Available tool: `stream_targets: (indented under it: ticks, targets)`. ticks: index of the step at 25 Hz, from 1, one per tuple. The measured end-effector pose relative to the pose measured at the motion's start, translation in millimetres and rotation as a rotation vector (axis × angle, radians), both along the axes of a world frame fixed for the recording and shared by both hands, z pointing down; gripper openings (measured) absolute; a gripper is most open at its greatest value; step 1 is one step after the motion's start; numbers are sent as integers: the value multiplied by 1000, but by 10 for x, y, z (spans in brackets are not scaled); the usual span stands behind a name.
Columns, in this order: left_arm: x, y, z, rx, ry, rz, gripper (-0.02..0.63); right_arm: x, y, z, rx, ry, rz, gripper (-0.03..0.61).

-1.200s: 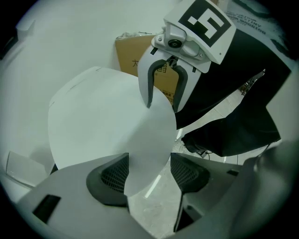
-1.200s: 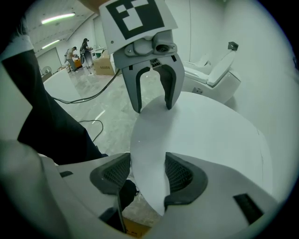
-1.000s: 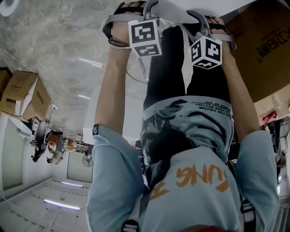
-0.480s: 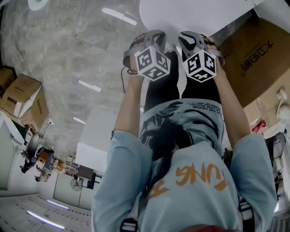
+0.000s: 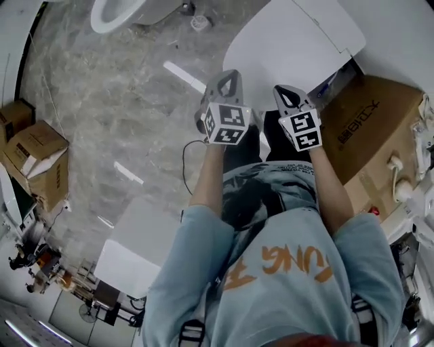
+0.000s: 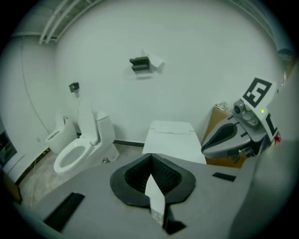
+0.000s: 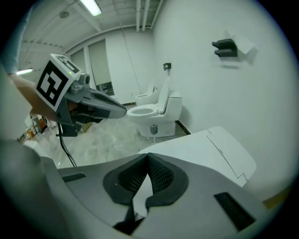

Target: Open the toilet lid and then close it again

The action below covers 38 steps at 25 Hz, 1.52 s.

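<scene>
The white toilet with its flat lid [image 5: 291,47] down stands in front of me; the lid also shows in the left gripper view [image 6: 170,140] and the right gripper view [image 7: 205,144]. My left gripper [image 5: 228,76] and right gripper [image 5: 285,93] hang side by side in the air above the toilet's near edge, touching nothing. Both have just been closing and are shut, pads together with nothing between them [image 6: 150,161] [image 7: 148,161]. Each gripper shows in the other's view, the right gripper [image 6: 233,135] and the left gripper [image 7: 93,105].
A second white toilet [image 5: 119,10] with its lid raised stands to the left [image 6: 77,149]. A brown cardboard box [image 5: 369,129] sits right of the closed toilet, with more boxes [image 5: 34,152] at the far left. A dark holder [image 6: 140,63] hangs on the white wall. The floor is grey marble.
Both grippers have lifted away from the toilet's front edge and come up toward my body. The whole closed lid has come into view beyond them.
</scene>
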<state>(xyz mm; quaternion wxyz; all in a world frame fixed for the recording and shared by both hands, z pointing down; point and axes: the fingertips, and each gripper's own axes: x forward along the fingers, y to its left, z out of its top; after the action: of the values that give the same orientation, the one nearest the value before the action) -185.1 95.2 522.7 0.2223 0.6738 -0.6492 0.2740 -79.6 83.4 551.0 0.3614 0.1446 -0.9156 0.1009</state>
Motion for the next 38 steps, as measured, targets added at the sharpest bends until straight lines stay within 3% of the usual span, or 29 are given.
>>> stream_targets:
  ticks: [4,10,15,20,25,31,38]
  targets:
    - [-237,-154,-588,123,16,-118,26,-31,-279,-420,-2,-84,111,14]
    - [-381,-478,-1538,306,-10,-199,26,-135,-793,-1296,74,-247,205,14]
    - [-393,-628,-2305,475,49,-267,26,-198,-1030,-2069,160,-363,222,12]
    - [-499,-754,-3080,612,9,-265,26,-381,-1296,-2985,273,-507,237,12]
    - [-519,-834,-3671,694,-10,-287,26,-440,-1511,-3731,350,-623,272,12]
    - [-506,-1000,-4100,769,-12,-325,26,-484,-1702,-4190,386,-699,331,12]
    - [-545,-993,-4283,811,-47,-313,26,-513,-1704,-4255,422,-667,298,12]
